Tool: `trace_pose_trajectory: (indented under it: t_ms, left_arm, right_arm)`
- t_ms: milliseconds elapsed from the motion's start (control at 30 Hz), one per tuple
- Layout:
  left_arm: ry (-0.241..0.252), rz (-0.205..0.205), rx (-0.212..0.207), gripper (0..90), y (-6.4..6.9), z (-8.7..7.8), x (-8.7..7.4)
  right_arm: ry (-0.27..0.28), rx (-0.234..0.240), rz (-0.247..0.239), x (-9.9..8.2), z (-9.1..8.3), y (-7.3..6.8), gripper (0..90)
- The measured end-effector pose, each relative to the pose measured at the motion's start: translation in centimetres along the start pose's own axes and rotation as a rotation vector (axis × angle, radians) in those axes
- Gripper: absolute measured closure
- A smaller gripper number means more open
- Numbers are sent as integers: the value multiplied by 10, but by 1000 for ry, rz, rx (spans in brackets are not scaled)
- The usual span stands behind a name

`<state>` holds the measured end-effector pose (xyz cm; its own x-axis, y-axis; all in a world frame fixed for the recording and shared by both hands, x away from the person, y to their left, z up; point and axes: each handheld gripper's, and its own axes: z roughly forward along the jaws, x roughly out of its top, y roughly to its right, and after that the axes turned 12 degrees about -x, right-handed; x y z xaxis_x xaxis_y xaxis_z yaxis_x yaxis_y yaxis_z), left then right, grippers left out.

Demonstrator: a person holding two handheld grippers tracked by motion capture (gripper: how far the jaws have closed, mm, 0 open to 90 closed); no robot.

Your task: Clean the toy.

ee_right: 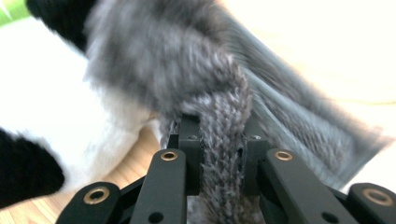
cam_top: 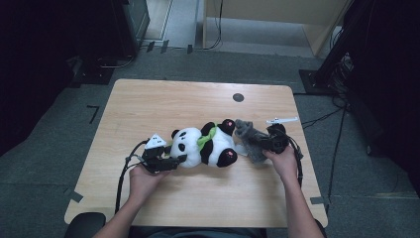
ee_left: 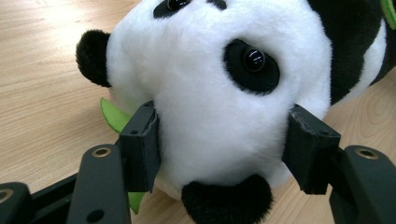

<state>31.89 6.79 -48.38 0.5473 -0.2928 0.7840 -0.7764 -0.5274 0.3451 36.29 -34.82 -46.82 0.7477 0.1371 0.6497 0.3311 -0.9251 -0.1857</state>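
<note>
On the wooden table, near its middle: a plush panda lying on its side, head toward the left gripper, feet toward the right gripper. At the left gripper, jaws set partway apart and pressed into both sides of the panda's white head, one pad against each cheek, a green leaf peeking out beside the left pad. At the right gripper, jaws drawn narrow and clamped on a fold of grey knitted cloth, the cloth bunched just beside the panda's black feet and touching them.
</note>
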Motion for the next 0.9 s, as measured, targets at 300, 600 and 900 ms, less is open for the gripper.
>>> trace_pose_trajectory:
  t_ms: [300,600,900]
  left_arm:
    - [-4,9,9,368,3,0,0]
    - [4,14,15,366,4,1,-2]
    - [7,15,25,366,7,1,-4]
  right_arm:
    - [138,40,-39,21,-34,-20,777]
    - [168,145,-186,40,-38,-78,777]
    - [86,188,-287,41,-12,-112,775]
